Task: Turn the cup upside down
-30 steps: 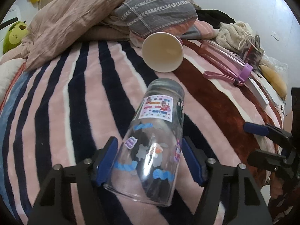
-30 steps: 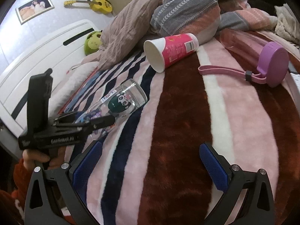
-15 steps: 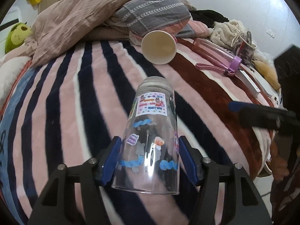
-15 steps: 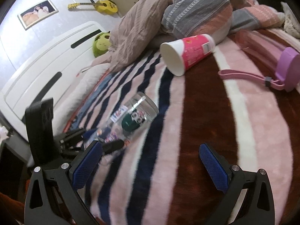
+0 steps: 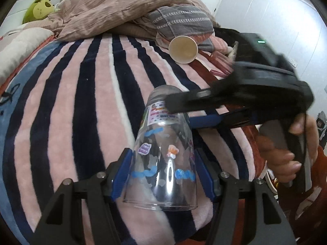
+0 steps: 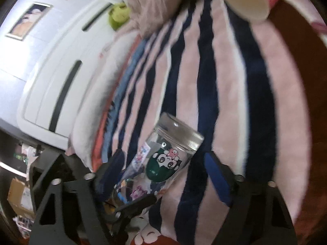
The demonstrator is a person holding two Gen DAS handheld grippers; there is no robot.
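1. Clear glass cup (image 5: 163, 163), one only, covered in stickers: we see it lying tilted on the striped blanket (image 5: 81, 106) of the bed, its open mouth toward the left claw (image 5: 162, 171).
2. Our left claw's blue pads press both sides of the cup near its rim, gripping it.
3. Our right claw (image 6: 163, 175) is spread wide, its fingers straddling the cup's base without touching.
4. One paper cup (image 5: 183, 49) lies on its side well beyond both claws, before heaped bedding (image 5: 122, 6).
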